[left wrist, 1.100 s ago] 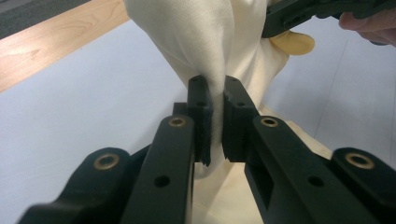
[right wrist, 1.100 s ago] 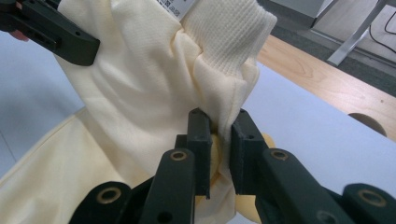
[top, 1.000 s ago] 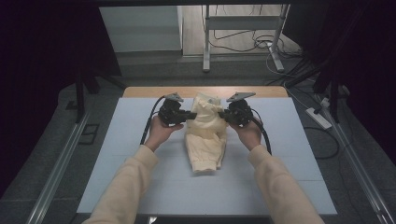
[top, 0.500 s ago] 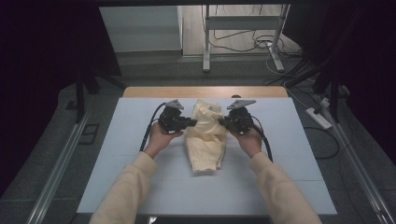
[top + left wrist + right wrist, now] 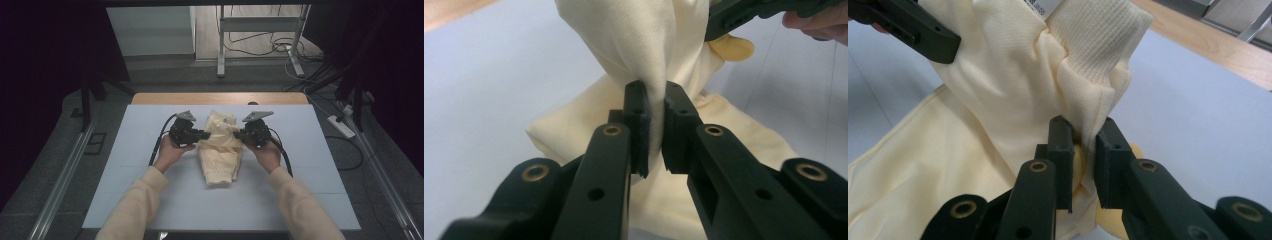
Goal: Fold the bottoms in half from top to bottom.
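Where a second ago the two grippers sat farther up the board, the high view shows the left gripper point(image 5: 204, 135) and right gripper point(image 5: 239, 134) drawn slightly toward the person, the one pale cream knitted garment point(image 5: 219, 152) bunched between them on the light blue foam board point(image 5: 125, 165), probably mid-fold. In the left gripper view, the jaws stand nearly closed, pinching a fold of cloth. In the right gripper view, the jaws likewise clamp fabric below one ribbed cuff point(image 5: 1093, 35).
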### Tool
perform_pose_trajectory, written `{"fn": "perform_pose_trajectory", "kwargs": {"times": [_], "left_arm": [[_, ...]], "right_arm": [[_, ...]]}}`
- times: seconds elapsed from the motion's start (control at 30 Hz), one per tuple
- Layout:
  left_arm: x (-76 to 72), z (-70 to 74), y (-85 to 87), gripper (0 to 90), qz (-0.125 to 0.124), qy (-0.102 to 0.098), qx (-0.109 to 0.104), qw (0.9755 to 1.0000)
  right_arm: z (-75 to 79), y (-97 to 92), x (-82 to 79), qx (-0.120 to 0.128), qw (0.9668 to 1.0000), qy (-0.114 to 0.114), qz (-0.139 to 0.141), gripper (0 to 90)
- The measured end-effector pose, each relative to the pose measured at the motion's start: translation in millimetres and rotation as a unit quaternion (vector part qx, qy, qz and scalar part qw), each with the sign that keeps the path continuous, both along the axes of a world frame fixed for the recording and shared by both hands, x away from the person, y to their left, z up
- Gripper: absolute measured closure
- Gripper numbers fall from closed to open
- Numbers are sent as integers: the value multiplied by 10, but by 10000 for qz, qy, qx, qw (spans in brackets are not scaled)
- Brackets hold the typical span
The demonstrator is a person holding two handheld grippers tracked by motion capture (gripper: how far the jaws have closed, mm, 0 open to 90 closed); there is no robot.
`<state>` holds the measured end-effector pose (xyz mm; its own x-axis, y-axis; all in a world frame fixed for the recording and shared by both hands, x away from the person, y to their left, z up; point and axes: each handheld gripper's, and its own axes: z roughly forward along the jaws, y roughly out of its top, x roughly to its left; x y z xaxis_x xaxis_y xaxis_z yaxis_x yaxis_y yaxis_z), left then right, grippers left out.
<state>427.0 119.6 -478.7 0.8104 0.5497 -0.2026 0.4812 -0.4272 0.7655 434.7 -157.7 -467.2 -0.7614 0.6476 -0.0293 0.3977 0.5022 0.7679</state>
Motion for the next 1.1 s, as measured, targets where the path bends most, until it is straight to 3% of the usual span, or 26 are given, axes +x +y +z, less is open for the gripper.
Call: {"fn": "perform_pose_trajectory", "kwargs": {"times": [1.1], "left_arm": [[-309, -259, 25, 790, -94, 271, 138, 9995]], "right_arm": [[-242, -54, -397, 95, 9994, 126, 294, 785]]}}
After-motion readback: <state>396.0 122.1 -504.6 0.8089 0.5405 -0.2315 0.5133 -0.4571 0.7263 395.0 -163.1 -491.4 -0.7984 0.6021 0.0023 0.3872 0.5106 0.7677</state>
